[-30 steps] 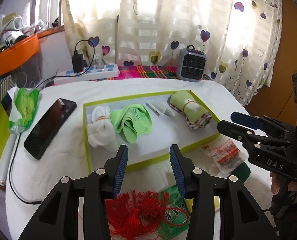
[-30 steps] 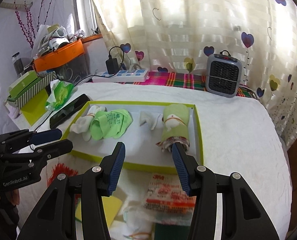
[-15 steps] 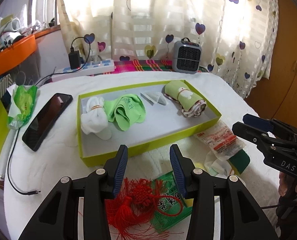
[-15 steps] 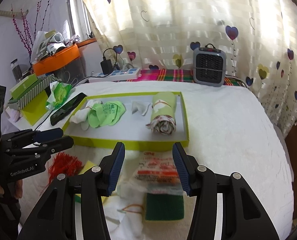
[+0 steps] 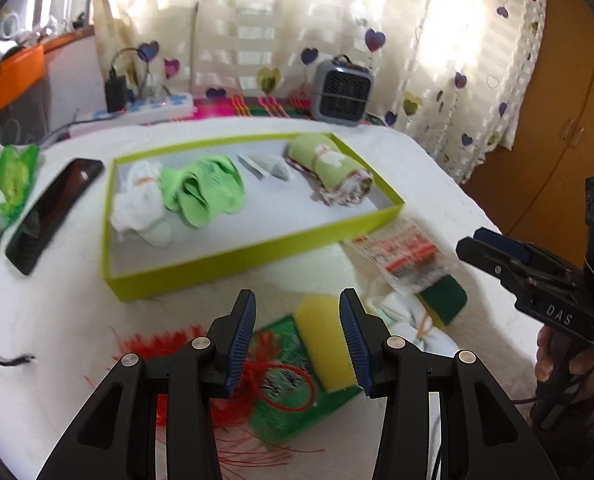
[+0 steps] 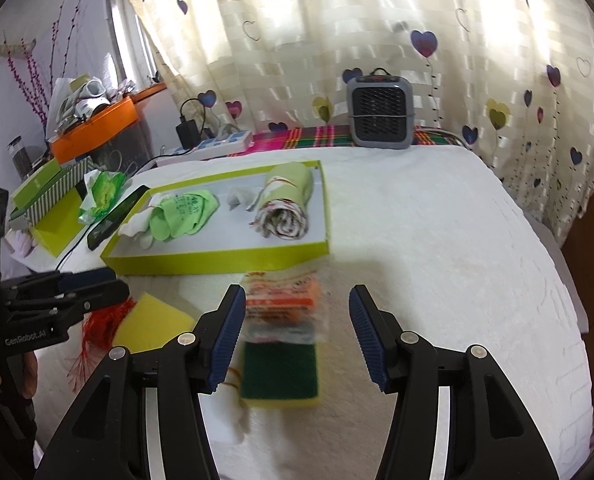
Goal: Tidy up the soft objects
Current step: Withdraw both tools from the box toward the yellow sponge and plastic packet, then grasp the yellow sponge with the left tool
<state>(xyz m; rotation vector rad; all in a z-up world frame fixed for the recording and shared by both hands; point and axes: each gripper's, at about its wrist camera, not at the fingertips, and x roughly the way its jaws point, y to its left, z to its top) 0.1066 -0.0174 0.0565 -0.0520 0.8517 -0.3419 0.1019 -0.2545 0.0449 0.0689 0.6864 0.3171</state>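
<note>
Left wrist: left gripper point(image 5: 297, 334) stood open and empty above yellow sponge point(image 5: 325, 350), near red tassel point(image 5: 161, 350) and outside green tray point(image 5: 233, 258). Likely light, squashy; best pinched across its short sides.

Right wrist: right gripper point(image 6: 295, 330), jaws just widened, hovered empty over packaged sponge point(image 6: 283, 308), just before the tray. Wrapper probably slippery; better gripped at the scourer point(image 6: 279, 364).

On the tabletop point(image 6: 437, 240), the box point(image 5: 233, 258) holds 4 cloth items; sponges point(image 5: 325, 344) and a packet point(image 5: 405, 256) lie before it.
</note>
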